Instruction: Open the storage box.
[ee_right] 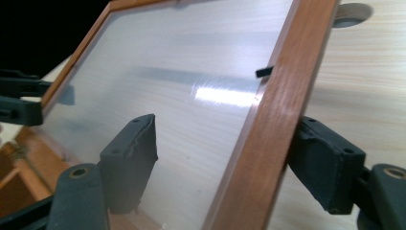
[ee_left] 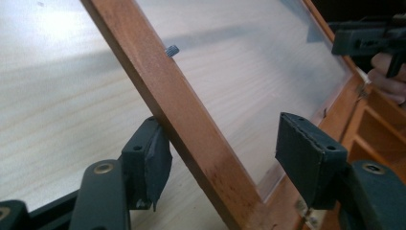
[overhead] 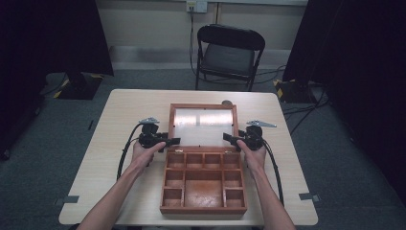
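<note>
Lying open on the counter (overhead: 119, 108), the wooden box (overhead: 203, 184) sits nearer the person's edge, its lid (overhead: 203, 125) swung back toward the far edge and resting flat, clear panel facing up. The left gripper (overhead: 173, 141) is at the lid's left frame rail and the right gripper (overhead: 229, 138) at the right rail, each held in a hand (overhead: 143, 152) reaching in from the near edge. In the left gripper view, the jaws stand apart astride the wooden rail (ee_left: 191, 120); one pad is just beside the wood, the other well clear over the panel. In the right gripper view, the jaws are likewise spread with the rail (ee_right: 275, 115) between them, neither pad pressing on it. Beyond the far edge stands a black folding chair (overhead: 230, 52).
</note>
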The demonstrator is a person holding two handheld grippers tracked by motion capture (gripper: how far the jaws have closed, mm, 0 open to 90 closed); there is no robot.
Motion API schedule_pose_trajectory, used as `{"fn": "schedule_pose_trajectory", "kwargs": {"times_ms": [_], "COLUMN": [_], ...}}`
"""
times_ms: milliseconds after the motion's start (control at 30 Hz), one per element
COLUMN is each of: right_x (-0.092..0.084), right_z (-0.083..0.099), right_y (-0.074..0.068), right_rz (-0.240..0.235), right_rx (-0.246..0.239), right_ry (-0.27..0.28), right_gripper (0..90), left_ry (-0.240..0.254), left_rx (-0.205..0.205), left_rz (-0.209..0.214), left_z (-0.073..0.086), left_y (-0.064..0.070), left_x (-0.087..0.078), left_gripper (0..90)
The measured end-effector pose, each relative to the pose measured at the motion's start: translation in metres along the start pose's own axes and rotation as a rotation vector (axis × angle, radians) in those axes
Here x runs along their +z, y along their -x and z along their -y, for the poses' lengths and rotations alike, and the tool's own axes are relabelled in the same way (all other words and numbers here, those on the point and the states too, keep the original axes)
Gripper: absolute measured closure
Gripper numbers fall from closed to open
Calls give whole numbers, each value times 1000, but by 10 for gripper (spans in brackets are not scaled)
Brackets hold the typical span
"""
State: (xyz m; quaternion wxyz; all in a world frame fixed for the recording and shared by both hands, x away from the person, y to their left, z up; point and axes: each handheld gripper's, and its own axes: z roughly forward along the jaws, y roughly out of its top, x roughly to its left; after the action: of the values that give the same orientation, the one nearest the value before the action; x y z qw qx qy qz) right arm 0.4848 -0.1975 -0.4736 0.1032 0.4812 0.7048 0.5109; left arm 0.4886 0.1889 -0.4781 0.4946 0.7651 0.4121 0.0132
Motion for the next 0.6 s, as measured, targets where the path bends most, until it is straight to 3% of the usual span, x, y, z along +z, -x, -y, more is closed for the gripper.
{"fn": "schedule_pose_trajectory", "kwargs": {"times_ms": [133, 200, 600], "right_x": [2, 4, 9], "right_z": [2, 3, 6], "right_y": [4, 4, 4], "right_rz": [14, 19, 47], "right_rx": [14, 18, 24], "right_ry": [-17, -32, -55], "right_gripper": [243, 239, 225], "left_ry": [-5, -5, -12], "left_rx": [-31, -28, -52], "left_rz": [-3, -18, -2], "left_z": [2, 2, 4], "left_y": [-5, -6, -10], "left_x": [2, 1, 2], "left_gripper": [338, 336, 324]}}
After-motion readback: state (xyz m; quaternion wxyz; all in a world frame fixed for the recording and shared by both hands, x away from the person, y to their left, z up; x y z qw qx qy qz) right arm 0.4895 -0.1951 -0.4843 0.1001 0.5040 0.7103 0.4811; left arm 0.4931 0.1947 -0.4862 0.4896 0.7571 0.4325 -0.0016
